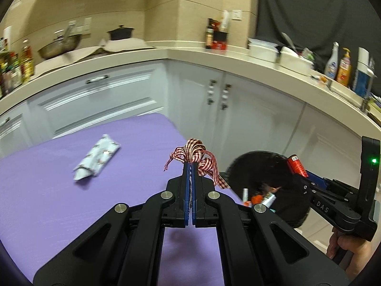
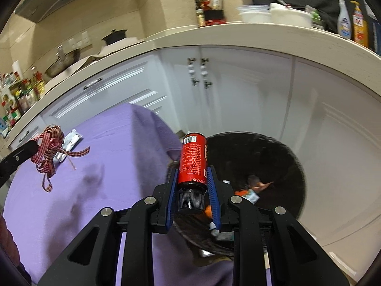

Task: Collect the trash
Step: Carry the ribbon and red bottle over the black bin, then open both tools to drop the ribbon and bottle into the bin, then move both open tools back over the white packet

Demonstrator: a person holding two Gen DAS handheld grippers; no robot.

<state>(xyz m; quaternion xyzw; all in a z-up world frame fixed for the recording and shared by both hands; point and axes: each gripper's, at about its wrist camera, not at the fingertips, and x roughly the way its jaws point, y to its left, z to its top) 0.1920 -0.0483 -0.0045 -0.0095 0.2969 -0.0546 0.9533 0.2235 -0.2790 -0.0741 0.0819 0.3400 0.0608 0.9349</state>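
My left gripper (image 1: 190, 164) is shut on a red-and-white checked ribbon (image 1: 197, 157) and holds it above the right edge of the purple table (image 1: 47, 186). The ribbon also shows in the right wrist view (image 2: 48, 150). My right gripper (image 2: 192, 170) is shut on a red bottle with a black cap (image 2: 192, 159), held over the near rim of the black trash bin (image 2: 273, 164). The bottle (image 1: 296, 165) and bin (image 1: 259, 166) show at the right of the left wrist view. A crumpled white wrapper (image 1: 97, 158) lies on the table; it also shows in the right wrist view (image 2: 71, 140).
The bin stands on the floor right of the table and holds several small pieces of trash (image 2: 250, 190). White cabinets (image 1: 238, 104) and a countertop (image 1: 190, 56) with pots, bottles and containers run behind.
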